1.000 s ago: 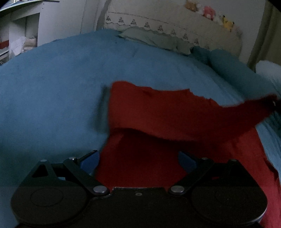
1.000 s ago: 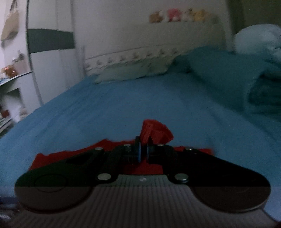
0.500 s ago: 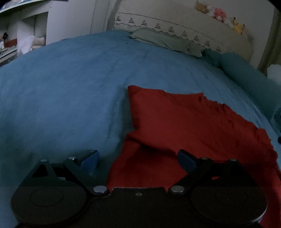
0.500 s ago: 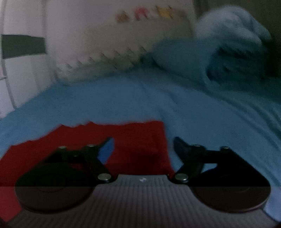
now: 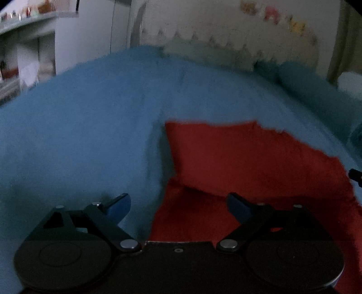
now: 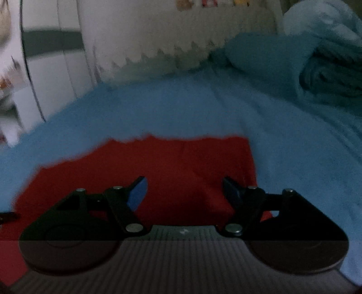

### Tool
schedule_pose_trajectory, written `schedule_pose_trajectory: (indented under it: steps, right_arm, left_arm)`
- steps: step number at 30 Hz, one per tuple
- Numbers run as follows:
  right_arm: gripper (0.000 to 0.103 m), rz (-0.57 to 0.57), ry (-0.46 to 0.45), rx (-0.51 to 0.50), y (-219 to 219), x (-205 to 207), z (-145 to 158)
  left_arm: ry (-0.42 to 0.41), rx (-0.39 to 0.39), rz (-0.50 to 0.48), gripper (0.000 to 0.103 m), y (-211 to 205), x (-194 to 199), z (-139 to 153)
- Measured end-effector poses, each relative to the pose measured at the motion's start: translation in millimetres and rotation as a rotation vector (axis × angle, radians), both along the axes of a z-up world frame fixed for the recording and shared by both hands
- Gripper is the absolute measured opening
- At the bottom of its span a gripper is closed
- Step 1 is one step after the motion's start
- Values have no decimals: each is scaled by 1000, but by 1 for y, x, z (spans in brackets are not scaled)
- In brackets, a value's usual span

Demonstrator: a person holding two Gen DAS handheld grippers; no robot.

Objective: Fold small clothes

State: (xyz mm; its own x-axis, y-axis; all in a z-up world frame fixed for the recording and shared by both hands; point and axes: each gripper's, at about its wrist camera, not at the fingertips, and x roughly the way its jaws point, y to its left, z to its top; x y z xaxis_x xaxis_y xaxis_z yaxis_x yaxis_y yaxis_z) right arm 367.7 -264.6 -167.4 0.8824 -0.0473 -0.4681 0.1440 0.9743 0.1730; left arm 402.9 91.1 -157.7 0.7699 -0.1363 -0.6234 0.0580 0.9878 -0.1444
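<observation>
A red cloth [image 5: 248, 158] lies on the blue bed [image 5: 90, 135] with one part folded over the rest. My left gripper [image 5: 178, 203] is open and empty, hovering over the cloth's near left edge. In the right wrist view the red cloth [image 6: 181, 165] lies flat, and my right gripper [image 6: 184, 190] is open and empty just above its near right part. The tip of the right gripper [image 5: 355, 174] shows at the right edge of the left wrist view.
A cream headboard [image 5: 226, 40] with small plush toys [image 5: 271, 15] stands at the far end. Pillows and a rolled blue blanket [image 6: 316, 67] lie at the right. Shelves [image 5: 22, 56] and a white wardrobe [image 6: 52, 67] stand at the left.
My right gripper let go of the cloth's corner and opened. The lifted flap dropped and now lies folded over the cloth. Both grippers drew back slightly.
</observation>
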Motion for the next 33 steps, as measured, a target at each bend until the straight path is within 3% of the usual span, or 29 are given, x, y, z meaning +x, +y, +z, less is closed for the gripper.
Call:
schedule_pose_trajectory:
  steps: [3,6,10,15,23,27,33]
  right_arm:
    - [91,40,-51,-6,0,-37,37]
    - [103,88,-85,-18,2,-72,77]
    - [103,104,-131,-51,1,-142,121]
    - [103,106,-58,-50,-6,-206,139]
    - [103,95,103,-92,-10,-290,96]
    - [103,82,119,-118,-7,-312,65]
    - [103,39,124,-64,-9,-330,27]
  left_arm:
    - [-56,-2,1,96,6,-24,33]
    - [-83,-26,-14,102,10,-57,66]
    - [-80,-48,-36,103,13,-104,96]
    - [-55,-40,-67,103,20,-157,107]
    - [56,-118,-44,103,35,-208,71]
    - [92,-132,-17,101,38,-223,49]
    - [103,-122,-14,98,39,-244,22]
